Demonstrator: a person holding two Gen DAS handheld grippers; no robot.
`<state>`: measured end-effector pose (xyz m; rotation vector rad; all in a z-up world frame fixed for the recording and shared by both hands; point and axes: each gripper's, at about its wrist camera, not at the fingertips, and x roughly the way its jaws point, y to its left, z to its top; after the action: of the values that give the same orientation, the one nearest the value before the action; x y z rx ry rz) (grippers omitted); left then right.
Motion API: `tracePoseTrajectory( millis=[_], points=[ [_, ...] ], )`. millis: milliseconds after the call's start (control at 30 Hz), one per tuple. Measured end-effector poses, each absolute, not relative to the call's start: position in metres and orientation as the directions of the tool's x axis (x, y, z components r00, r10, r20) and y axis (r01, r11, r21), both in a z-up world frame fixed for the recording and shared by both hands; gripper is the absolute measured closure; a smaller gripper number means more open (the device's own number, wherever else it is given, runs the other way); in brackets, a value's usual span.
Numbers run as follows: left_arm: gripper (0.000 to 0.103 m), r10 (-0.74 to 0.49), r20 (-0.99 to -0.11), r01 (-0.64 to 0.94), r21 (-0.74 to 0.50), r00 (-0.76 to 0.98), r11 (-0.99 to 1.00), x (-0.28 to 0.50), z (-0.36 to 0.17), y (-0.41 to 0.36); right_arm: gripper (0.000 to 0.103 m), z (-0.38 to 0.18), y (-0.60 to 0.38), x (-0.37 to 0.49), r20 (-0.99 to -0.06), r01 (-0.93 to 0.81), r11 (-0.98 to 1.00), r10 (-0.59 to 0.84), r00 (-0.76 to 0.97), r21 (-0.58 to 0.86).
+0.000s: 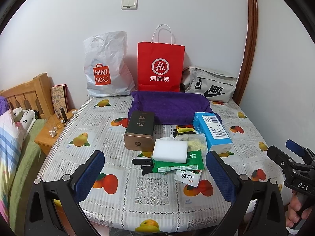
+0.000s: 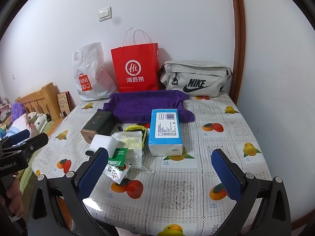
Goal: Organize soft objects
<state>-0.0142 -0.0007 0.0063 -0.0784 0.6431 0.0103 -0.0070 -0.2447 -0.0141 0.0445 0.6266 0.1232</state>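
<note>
Both grippers hang over the near edge of the table (image 1: 122, 202), the left gripper (image 1: 155, 175) and right gripper (image 2: 159, 172) each with jaws spread wide and nothing between them. I judge I'm at the very start: nothing is gripped yet. The soft things lie in a cluster mid-table: a white sponge block (image 1: 170, 150) resting on green sachets (image 1: 178, 164), a tissue pack (image 2: 165, 131) just right of it, a mesh pouch (image 2: 131, 143) between them. Behind sits a purple towel (image 1: 169, 106) shaped like a tray, probably the destination. Next I'd lower the left jaws astride the sponge, which should squash easily, so close gently. A hard dark tin (image 1: 140, 130) touches the towel's front-left edge; I'd steer clear of it.
</note>
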Motion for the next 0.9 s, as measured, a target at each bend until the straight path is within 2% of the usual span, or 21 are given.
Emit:
tracePoseTrajectory(
  millis=[233,567,900],
  points=[
    [0.000,-0.022,-0.608,-0.019,-0.061,0.793,0.998,-0.001,-0.002,-0.003,0.000,-0.022,-0.245,0.003,-0.584,-0.115,0.991,0.134,0.801,0.069],
    [0.000,-0.036,-0.690,-0.007,-0.059,0.723,0.998,0.035,-0.042,-0.006,0.000,-0.071,-0.246,0.042,-0.693,-0.121,0.985,0.171,0.701,0.121],
    [0.000,-0.066,-0.746,0.030,-0.062,0.662,0.998,0.067,-0.085,-0.014,0.000,-0.105,-0.246,0.067,-0.732,-0.108,0.988,0.156,0.664,0.112]
  ],
)
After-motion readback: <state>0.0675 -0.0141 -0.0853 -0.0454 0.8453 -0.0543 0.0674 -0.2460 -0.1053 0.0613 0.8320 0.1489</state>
